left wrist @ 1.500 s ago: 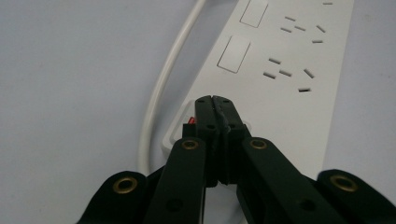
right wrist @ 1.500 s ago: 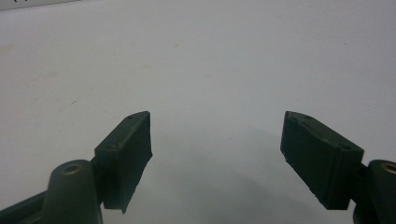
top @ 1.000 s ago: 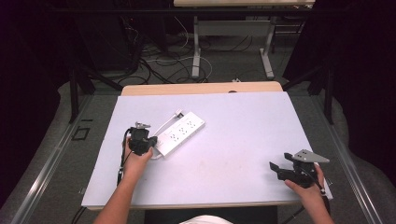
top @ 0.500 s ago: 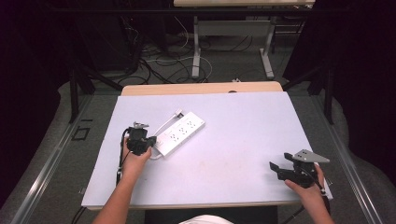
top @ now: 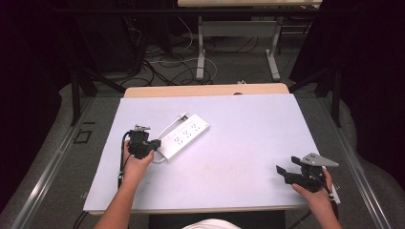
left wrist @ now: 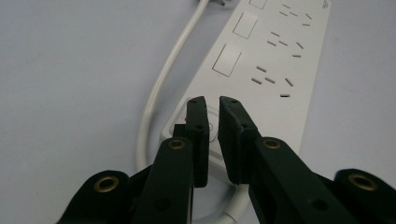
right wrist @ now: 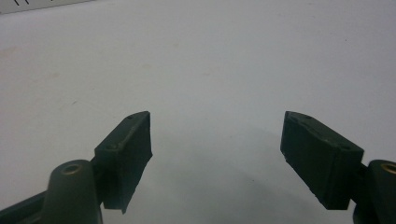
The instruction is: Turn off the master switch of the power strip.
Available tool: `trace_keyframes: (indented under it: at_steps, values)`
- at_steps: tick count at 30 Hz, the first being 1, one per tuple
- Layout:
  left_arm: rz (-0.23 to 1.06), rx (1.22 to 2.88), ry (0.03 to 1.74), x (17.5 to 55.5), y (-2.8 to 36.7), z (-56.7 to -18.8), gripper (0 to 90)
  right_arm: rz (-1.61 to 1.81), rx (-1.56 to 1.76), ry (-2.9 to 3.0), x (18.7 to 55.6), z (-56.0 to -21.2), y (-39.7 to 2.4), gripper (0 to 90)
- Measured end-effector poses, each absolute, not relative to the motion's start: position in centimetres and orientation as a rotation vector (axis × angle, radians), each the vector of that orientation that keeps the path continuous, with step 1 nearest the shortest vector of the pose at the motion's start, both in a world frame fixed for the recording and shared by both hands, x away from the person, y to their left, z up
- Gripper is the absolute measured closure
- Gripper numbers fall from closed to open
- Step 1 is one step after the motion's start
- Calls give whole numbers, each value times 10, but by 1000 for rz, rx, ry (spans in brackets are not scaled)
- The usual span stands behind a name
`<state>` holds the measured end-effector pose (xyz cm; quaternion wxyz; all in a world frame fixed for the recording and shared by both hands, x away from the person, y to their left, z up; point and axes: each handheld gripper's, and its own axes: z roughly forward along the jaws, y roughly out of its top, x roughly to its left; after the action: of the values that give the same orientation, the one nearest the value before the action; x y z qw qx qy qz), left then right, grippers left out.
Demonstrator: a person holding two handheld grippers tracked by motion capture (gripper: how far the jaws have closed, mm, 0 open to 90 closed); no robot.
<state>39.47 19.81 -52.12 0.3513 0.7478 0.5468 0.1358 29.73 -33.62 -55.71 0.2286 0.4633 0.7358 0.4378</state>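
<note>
High view: white power strip (top: 184, 137) lying askew on the pale table (top: 239, 143), left of centre, its white cord (top: 168, 128) curving along the far-left side; left gripper (top: 154, 146) parked at the strip's near end; right gripper (top: 282, 171) well apart, low over the table's near-right corner, pointed left.

Left gripper view: jaws nearly together with a thin slit between, having just been easing apart; nothing clamped; tips poised right over the square switch (left wrist: 212, 122) at the strip's near end; three outlet groups running away beyond; cord looping round at the bottom.

Right gripper view: jaws wide apart, nothing between, bare table under them.

Judging the step: pressing the main switch with near-closed tips, probably at or just past the press. Next move likely calls for a short, straight lift clear of the rocker, without dragging the strip or snagging the cord beneath.
</note>
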Motion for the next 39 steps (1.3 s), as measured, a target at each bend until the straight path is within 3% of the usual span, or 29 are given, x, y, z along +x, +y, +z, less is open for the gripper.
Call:
trace_keyframes:
  at_steps: [18, 30, 39]
  values:
    - [311, 1918, 1394, 391, 196, -517, 672, 1204, 1273, 2024, 297, -556, -337, 240]
    - [311, 1897, 1355, 386, 187, -511, 456, 1202, 1274, 2018, 297, -555, -337, 240]
    - [319, 1937, 1284, 376, 179, -501, 416, 1202, 1266, 2018, 297, -555, -337, 240]
